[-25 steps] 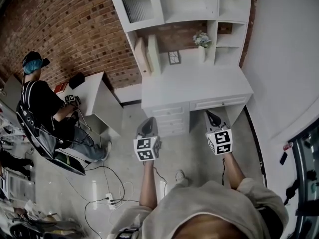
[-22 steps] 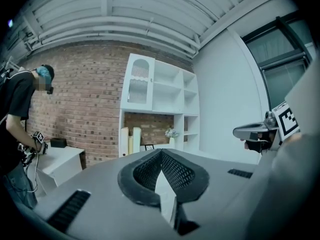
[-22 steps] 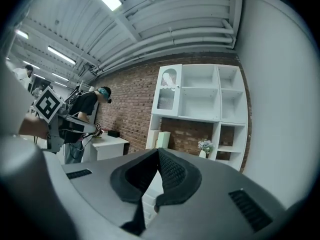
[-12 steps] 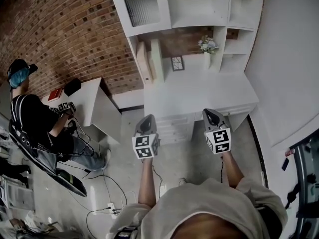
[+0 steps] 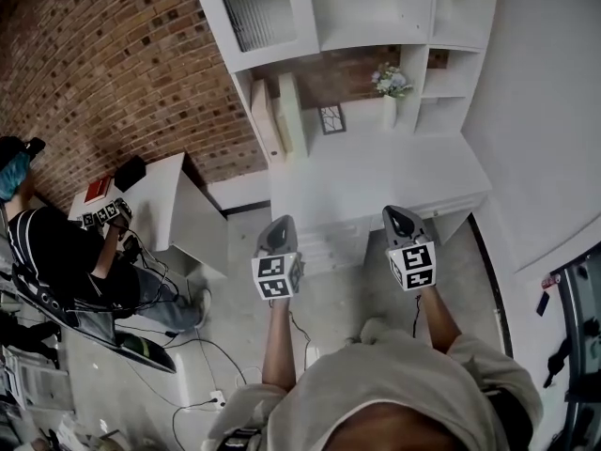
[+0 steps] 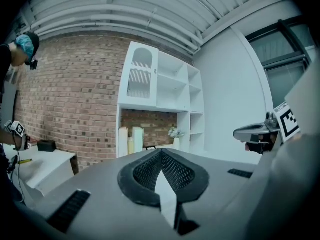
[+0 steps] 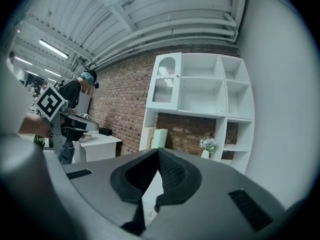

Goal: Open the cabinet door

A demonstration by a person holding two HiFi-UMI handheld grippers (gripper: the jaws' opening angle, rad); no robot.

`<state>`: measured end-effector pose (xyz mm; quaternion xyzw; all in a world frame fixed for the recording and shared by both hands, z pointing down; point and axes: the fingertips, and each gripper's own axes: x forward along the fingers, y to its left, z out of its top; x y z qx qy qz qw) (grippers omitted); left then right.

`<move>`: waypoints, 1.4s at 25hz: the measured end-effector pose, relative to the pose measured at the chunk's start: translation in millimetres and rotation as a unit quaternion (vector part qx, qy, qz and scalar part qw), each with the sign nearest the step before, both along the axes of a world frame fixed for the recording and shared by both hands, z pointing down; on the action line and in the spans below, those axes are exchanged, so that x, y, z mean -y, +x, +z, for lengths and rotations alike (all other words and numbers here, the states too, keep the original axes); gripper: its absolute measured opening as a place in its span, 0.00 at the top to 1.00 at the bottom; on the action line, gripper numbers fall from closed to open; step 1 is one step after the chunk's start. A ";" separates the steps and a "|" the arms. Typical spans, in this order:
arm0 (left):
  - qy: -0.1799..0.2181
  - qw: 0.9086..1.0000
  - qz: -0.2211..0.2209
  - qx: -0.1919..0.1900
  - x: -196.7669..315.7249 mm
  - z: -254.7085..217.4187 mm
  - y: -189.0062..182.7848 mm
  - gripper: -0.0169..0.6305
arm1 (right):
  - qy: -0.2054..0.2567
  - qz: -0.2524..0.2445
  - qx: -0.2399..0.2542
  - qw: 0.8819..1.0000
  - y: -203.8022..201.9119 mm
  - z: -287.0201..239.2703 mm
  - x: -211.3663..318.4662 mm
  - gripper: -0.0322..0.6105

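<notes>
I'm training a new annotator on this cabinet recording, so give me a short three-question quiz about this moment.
1. True or false: the left gripper has its jaws together with nothing between them.
2. In the head view, where on the white unit is the ribbed cabinet door? A upper left; B lower right; C centre.
3. Does the right gripper touch the cabinet door?
Key: 1 true; 2 A; 3 no, it is shut and well short of the door.
</notes>
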<state>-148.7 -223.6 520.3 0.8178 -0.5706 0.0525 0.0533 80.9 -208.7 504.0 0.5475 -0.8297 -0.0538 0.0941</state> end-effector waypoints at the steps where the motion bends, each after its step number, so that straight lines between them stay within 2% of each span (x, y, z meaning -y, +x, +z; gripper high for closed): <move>1: -0.002 1.000 0.000 -0.001 2.8 1.9 -0.3 0.93 | -0.001 0.001 0.001 1.000 -0.5 1.9 2.5 0.93; 13: 0.001 1.000 -0.005 0.004 71.1 4.7 -5.5 0.93 | 0.008 -0.012 0.008 1.000 -10.6 6.6 75.8 0.93; 35: -0.008 0.998 -0.058 0.017 264.1 -4.9 -14.4 0.93 | 0.012 -0.063 0.025 0.998 -16.5 -5.6 293.3 0.93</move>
